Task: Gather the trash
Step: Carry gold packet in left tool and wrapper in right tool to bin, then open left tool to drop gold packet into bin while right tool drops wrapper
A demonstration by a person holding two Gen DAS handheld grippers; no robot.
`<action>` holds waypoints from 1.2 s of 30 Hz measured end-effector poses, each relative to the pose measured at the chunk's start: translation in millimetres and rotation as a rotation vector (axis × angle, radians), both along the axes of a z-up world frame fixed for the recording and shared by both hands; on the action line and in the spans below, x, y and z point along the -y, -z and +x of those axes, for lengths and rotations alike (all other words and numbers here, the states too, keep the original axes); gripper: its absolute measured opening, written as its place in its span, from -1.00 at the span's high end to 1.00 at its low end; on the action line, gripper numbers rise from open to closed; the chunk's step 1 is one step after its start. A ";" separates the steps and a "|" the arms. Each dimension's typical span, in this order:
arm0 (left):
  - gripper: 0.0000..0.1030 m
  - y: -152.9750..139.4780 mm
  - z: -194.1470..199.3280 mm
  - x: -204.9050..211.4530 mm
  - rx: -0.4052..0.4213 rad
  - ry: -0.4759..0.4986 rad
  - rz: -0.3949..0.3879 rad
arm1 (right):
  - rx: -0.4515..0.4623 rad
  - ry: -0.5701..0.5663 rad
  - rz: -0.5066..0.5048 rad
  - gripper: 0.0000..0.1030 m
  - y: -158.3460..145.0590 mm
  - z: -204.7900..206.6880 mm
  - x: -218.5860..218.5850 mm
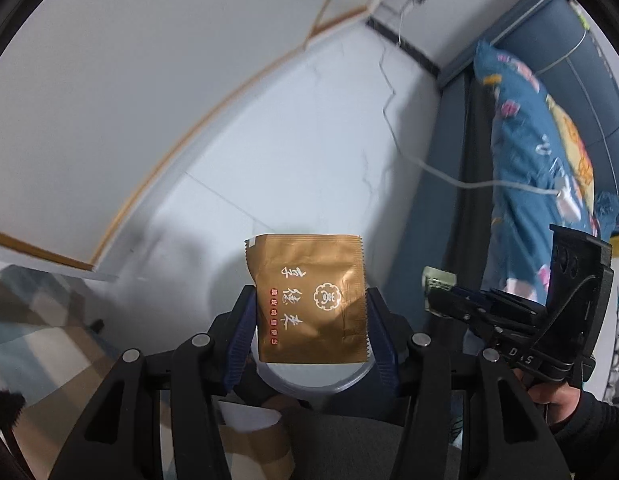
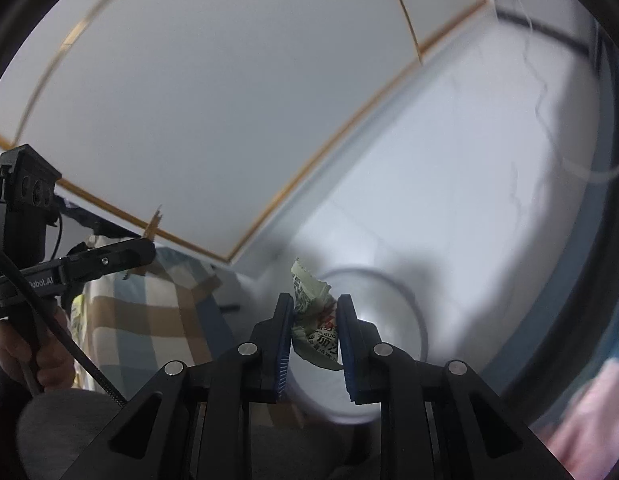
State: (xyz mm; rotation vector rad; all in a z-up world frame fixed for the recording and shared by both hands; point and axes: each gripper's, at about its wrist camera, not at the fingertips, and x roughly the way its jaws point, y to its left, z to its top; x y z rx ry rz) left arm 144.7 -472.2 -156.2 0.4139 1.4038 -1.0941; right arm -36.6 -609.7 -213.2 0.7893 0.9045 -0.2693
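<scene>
Trash shows in both views, 1 piece per gripper. From the left wrist, a flat gold wrapper (image 1: 309,300) with white and red print stands upright in the left gripper (image 1: 311,312), whose jaws are clenched on its 2 side edges. Directly beneath it lies the round rim of a white bin (image 1: 321,386) on the pale floor (image 1: 289,152). At the right edge the right gripper (image 1: 441,292) reaches in, carried by a hand (image 1: 557,400) in a dark sleeve, with a blue patterned blanket (image 1: 525,152) behind it and a thin white cable (image 1: 441,172) trailing across the floor.

From the right wrist, a crumpled pale-green wrapper (image 2: 311,320) with dark print is pinched between the right gripper's (image 2: 312,316) blue pads (image 2: 283,332), jaws clenched tight on it. The bin's rim (image 2: 413,312) curves just behind, blurred. A checked cloth (image 2: 149,312) lies at left.
</scene>
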 end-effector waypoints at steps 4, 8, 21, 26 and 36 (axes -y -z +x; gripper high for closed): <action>0.06 39.4 -0.4 12.6 -0.121 0.030 0.070 | -0.056 0.006 0.064 0.59 38.5 6.8 1.0; 0.06 78.4 -11.3 22.6 -0.179 0.101 0.199 | -0.097 0.010 0.124 0.59 68.4 12.6 -2.4; 0.06 117.8 -12.5 9.3 -0.274 0.076 0.273 | -0.236 0.070 0.244 0.31 137.3 18.4 -9.5; 0.06 127.5 -16.0 11.8 -0.267 0.068 0.295 | -0.237 0.113 0.239 0.10 137.7 10.4 -1.9; -0.01 145.2 -23.9 18.3 -0.278 0.087 0.359 | -0.153 0.186 0.150 -0.08 104.9 -3.0 5.7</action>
